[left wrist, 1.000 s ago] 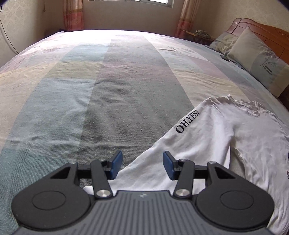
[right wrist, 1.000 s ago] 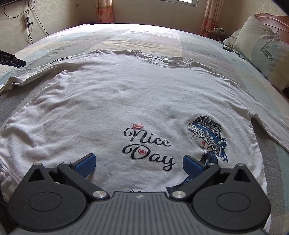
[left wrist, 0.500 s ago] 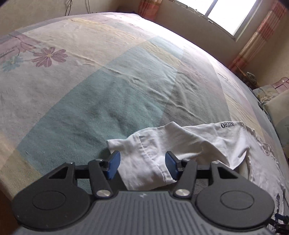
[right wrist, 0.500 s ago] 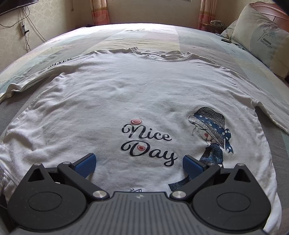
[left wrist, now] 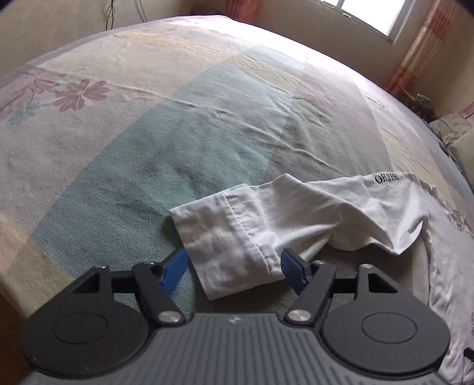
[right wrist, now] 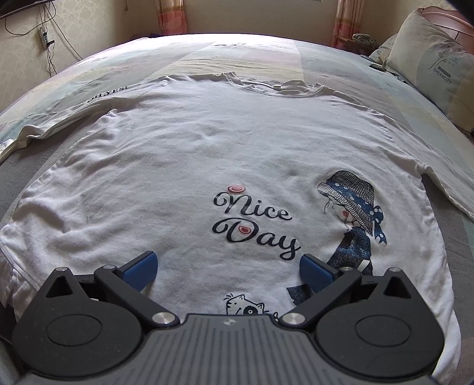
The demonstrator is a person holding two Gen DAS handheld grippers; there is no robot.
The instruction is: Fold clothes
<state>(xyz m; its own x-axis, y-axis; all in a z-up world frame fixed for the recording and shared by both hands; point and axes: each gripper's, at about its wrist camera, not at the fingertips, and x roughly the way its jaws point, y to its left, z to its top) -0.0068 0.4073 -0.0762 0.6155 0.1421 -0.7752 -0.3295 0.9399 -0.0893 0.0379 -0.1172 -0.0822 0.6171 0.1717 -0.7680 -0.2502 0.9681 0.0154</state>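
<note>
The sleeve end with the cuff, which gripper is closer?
Left. The left gripper straddles the cuff, opening; the right gripper hovers over the shirt's hem.

White long-sleeved cotton-looking shirt (right wrist: 225, 148): soft matt knit, lightly creased, stitched cuff hem, flat dark printed lettering and figure. Pastel patchwork bed cover (left wrist: 183, 124): coarse woven cloth, matt, rippled in places. Left tool (left wrist: 234, 268) and right tool (right wrist: 227, 266): matt black plastic arms, ribbed grey housing, blue textured pads, small shiny metal pivot pins. Beige pillow (right wrist: 435, 62): smooth matt fabric. Reddish headboard (right wrist: 450, 17): glossy wood.
</note>
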